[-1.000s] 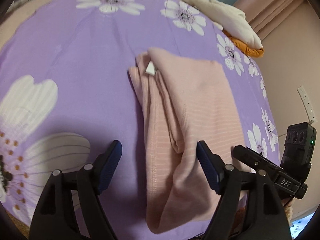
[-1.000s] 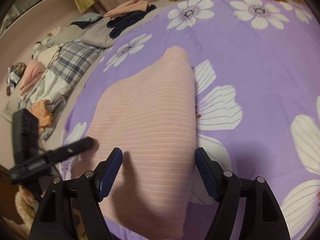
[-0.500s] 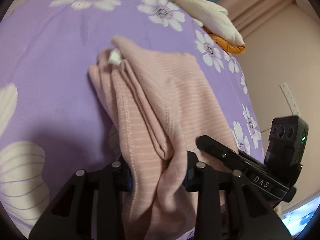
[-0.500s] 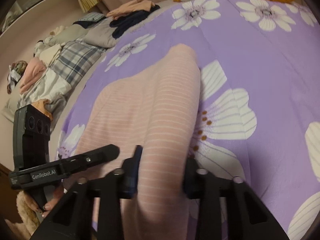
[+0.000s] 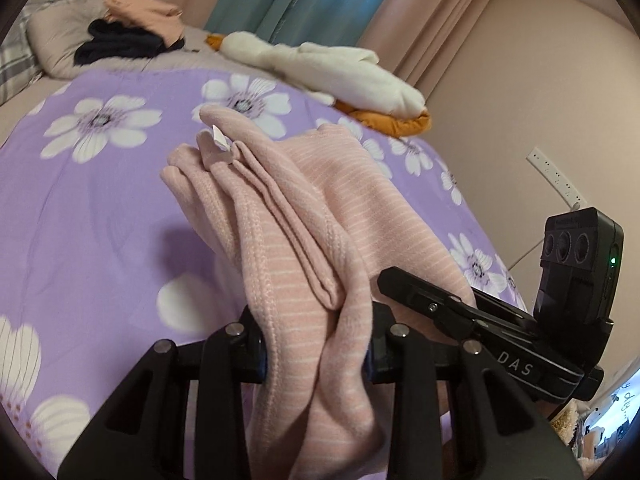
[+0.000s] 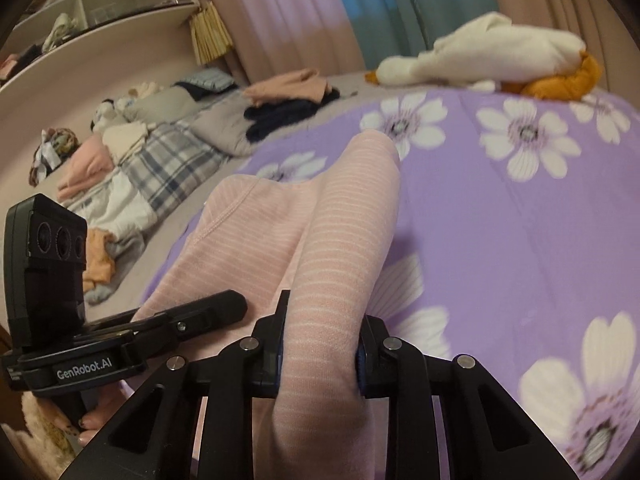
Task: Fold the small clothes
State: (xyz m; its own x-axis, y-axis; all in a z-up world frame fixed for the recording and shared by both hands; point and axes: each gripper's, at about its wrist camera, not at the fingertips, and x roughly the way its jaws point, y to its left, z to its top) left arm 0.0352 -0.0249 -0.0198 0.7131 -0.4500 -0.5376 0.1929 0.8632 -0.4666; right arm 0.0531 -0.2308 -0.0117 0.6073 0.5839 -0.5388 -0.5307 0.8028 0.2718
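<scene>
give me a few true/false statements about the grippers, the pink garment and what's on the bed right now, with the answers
1. Both grippers are shut on the pink striped garment. True: the left gripper and the right gripper each pinch a bunched edge of it.
2. The bedspread is plain blue. False: it is purple with white flowers.
3. A white and orange plush toy lies at the far end of the bed. True.
4. The garment lies flat and untouched on the bed. False: its near end is gathered up between the grippers' fingers.
5. A small white tag shows at the garment's far end. True.
</scene>
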